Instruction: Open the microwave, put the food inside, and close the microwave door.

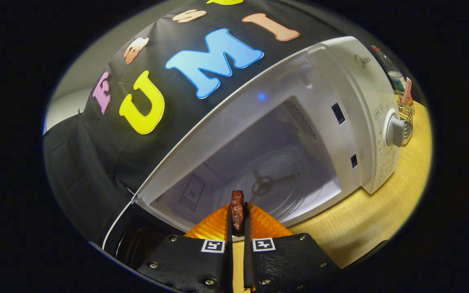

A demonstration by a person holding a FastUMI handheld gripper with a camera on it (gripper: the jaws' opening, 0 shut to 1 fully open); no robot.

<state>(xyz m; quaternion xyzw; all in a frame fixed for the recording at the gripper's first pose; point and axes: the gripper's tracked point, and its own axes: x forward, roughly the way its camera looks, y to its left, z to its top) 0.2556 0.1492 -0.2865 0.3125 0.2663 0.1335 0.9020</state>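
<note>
With the microwave (340, 122) already open on the wooden table (381, 219), cavity and turntable (275, 183) bare. Gripper (237, 221) clamped on a dark, rough, flat piece of food (237, 211), held on edge just near of the cavity mouth. Placing and door-closing left, by judgement. Glossy white shell, round knob (395, 131) far right; perforated vent panels inside.

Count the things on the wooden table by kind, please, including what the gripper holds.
White microwave oven with open door: 1
Dark brown piece of food pinched in the gripper: 1
Wire basket: 1
Clear bottle: 1
Total: 4
</note>
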